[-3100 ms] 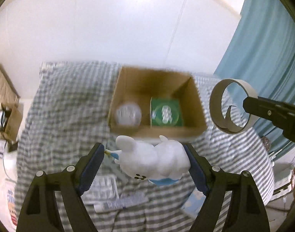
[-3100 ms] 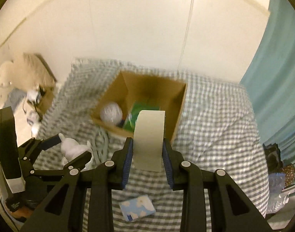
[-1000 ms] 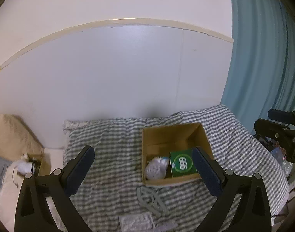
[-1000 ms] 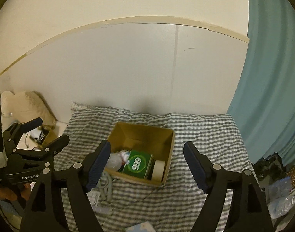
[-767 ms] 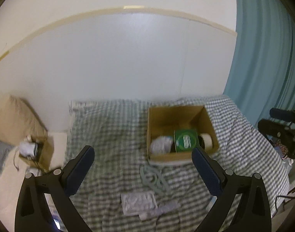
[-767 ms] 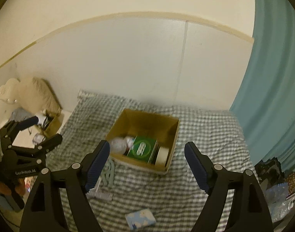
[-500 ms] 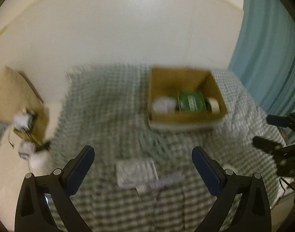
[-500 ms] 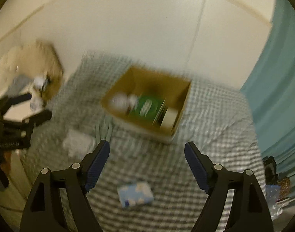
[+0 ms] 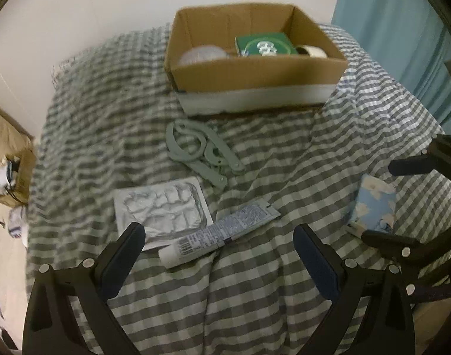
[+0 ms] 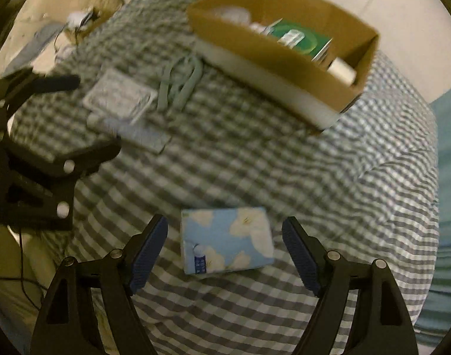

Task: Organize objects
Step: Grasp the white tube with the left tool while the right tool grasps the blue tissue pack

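Hovering low over the grey-and-white checked bedspread (image 9: 284, 310), the left gripper (image 9: 218, 259) has its jaws spread wide with nothing between them; the white squeeze tube with printed label (image 9: 216, 232) lies just ahead of the gap at lower centre of the left wrist view, resting partly on the silver foil blister pack (image 9: 160, 208) to its left. Above those, mid-frame, sits the grey-green folded plastic hanger (image 9: 200, 155). The open brown cardboard box with a white band along its base (image 9: 255, 71) fills the upper centre, holding a white round ball-like item (image 9: 203, 54), a green square box (image 9: 264, 44) and a cream roll of tape (image 9: 311, 51) at its right end. In the right wrist view the right gripper (image 10: 225, 250) is also wide open and empty, its blue-padded fingers (image 10: 148, 250) flanking the light blue flower-print tissue packet (image 10: 227, 238) at lower centre; whether the pads touch it cannot be told, gaps show on both sides. Same packet shows at right edge of the left view (image 9: 373, 207), lying flat on the cloth. The view is blurred. Teal curtain (image 9: 402, 23) hangs at upper right.
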